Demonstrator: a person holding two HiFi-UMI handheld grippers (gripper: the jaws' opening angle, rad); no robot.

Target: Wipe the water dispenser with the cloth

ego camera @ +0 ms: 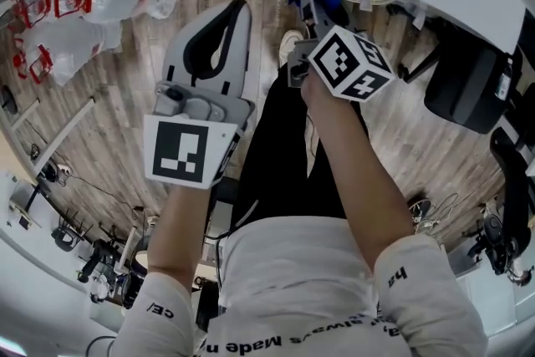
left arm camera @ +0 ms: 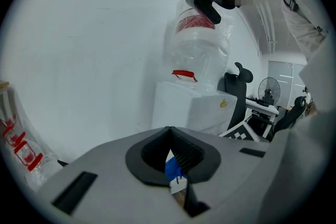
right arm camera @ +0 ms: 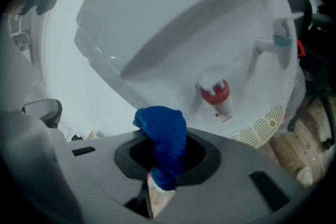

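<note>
Right tongs [right arm camera: 160,168]: clamped on the blue cloth [right arm camera: 163,136], a wad standing up out of the jaws, near the white front of the water dispenser [right arm camera: 173,18] and its red tap [right arm camera: 216,93]; contact cannot be told. Left tongs [left arm camera: 170,162]: together, empty, held to the left. Risk: a careless sweep may press the tap and release water; a small bite may let the cloth slip.
</note>
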